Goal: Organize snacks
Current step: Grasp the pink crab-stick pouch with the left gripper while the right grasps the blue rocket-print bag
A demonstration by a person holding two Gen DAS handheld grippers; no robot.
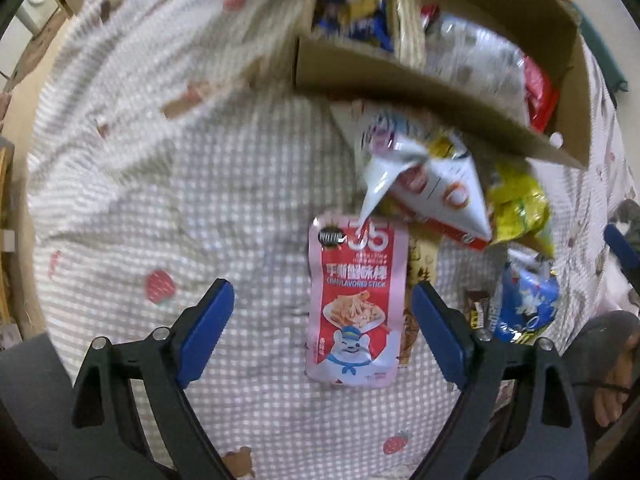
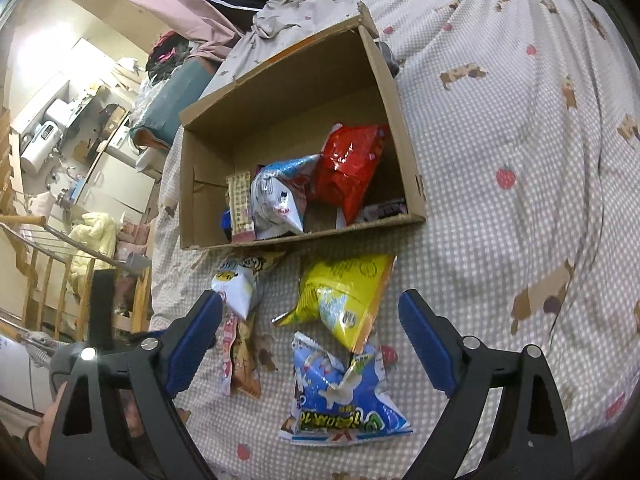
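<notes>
A cardboard box (image 2: 404,148) lies on the checked bedsheet and holds several snack packs, among them a red bag (image 2: 348,172) and a white-blue bag (image 2: 276,200). It also shows in the left wrist view (image 1: 400,80). My left gripper (image 1: 324,304) is open above a pink crab stick pack (image 1: 356,304) that lies flat between its fingers. My right gripper (image 2: 310,328) is open above a blue bag (image 2: 340,396) and a yellow bag (image 2: 344,292). A white bag (image 1: 424,176) lies just in front of the box.
More loose packs lie on the sheet: a brown pack (image 2: 244,356) under the pink one, small dark candy packs (image 1: 480,308). The bed's left edge drops to a cluttered room with a wooden railing (image 2: 52,272). A foot (image 1: 612,364) rests at the right.
</notes>
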